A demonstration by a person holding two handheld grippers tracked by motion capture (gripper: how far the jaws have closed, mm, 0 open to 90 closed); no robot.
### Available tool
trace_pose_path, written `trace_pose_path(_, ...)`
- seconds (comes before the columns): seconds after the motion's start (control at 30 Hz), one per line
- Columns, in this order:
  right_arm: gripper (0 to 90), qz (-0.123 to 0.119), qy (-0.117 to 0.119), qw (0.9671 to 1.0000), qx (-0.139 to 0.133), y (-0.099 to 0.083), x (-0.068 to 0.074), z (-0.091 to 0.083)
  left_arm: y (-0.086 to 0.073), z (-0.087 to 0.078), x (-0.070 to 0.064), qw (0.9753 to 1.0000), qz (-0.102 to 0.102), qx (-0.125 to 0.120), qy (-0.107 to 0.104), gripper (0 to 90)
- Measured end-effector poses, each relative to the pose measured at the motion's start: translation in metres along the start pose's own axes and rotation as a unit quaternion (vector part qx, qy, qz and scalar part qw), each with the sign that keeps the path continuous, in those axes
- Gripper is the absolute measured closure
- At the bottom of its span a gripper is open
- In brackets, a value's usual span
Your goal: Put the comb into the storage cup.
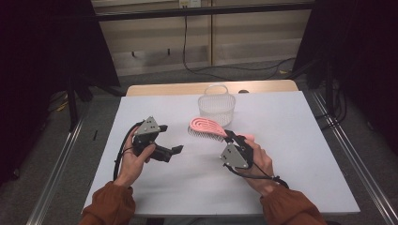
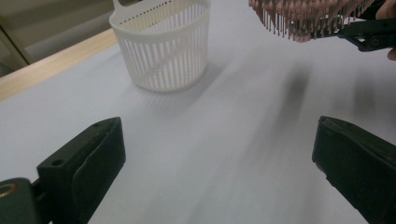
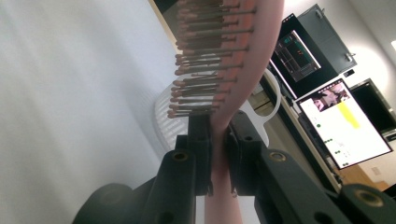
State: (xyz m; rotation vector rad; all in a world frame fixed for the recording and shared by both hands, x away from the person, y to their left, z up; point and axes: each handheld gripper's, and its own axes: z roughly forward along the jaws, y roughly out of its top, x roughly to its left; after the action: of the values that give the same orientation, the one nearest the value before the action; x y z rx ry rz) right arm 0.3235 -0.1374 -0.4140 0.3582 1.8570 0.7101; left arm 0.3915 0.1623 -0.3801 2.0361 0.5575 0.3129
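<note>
brush lifted, basket waiting

the right gripper (image 1: 233,139) is clenched on the neck of the pink hairbrush (image 1: 206,127), holding it off the white table (image 1: 291,154), bristles down, just in front of the white basket (image 1: 216,105). the step in hand looks like carrying the brush; the next move likely calls for tilting it over the basket's rim. the left gripper (image 1: 174,151) hovers with jaws spread wide, holding nothing.

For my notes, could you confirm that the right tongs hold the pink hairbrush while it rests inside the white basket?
Not quite: the right tongs do hold the pink hairbrush, but the high view shows it outside the white basket, in front of it.
</note>
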Motion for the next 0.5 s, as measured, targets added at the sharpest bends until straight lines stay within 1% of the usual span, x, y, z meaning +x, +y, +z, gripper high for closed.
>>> trace_pose_path(0.03, 81.5, 0.000, 0.001, 1.0000, 0.000, 0.000, 0.000, 0.000, -0.002, 0.000, 0.000, 1.0000, 0.003, 0.004, 0.005, 2.8)
trace_pose_path(0.07, 81.5, 0.000, 0.001, 1.0000, 0.001, 0.000, 0.000, 0.001, -0.004, 0.000, 0.000, 1.0000, 0.004, 0.002, 0.006, 2.8)
trace_pose_path(0.1, 81.6, 0.001, 0.002, 1.0000, 0.001, -0.001, 0.001, 0.001, -0.005, 0.001, 0.000, 1.0000, -0.004, -0.002, 0.004, 2.8)
trace_pose_path(0.13, 81.5, 0.003, 0.004, 1.0000, 0.001, -0.001, 0.000, 0.001, -0.006, 0.000, 0.001, 1.0000, 0.000, 0.003, 0.005, 2.8)
trace_pose_path(0.2, 81.5, 0.011, 0.006, 0.9999, 0.000, -0.001, 0.000, 0.001, -0.008, 0.000, 0.002, 0.9999, -0.002, -0.005, 0.011, 2.8)
trace_pose_path(0.23, 81.5, 0.018, 0.009, 0.9998, -0.002, -0.001, -0.001, 0.001, -0.009, 0.000, 0.001, 0.9999, -0.005, -0.007, 0.010, 2.8)
trace_pose_path(0.3, 81.5, 0.030, 0.012, 0.9995, -0.004, -0.002, -0.002, 0.001, -0.011, -0.001, 0.003, 0.9998, 0.001, -0.004, 0.019, 2.8)
trace_pose_path(0.37, 81.6, 0.035, 0.010, 0.9993, -0.004, -0.002, -0.002, 0.001, -0.013, -0.001, 0.003, 0.9994, -0.004, -0.011, 0.031, 2.8)
trace_pose_path(0.43, 81.5, 0.034, 0.011, 0.9993, -0.003, -0.003, -0.003, 0.000, -0.016, -0.001, 0.004, 0.9994, -0.009, -0.014, 0.030, 2.8)
trace_pose_path(0.47, 81.5, 0.044, 0.014, 0.9989, -0.003, -0.003, -0.003, -0.001, -0.016, -0.001, 0.005, 0.9994, -0.009, -0.016, 0.030, 2.8)
trace_pose_path(0.5, 81.5, 0.046, 0.015, 0.9988, -0.004, -0.004, -0.004, -0.001, -0.017, -0.002, 0.005, 0.9993, -0.005, -0.015, 0.033, 2.8)
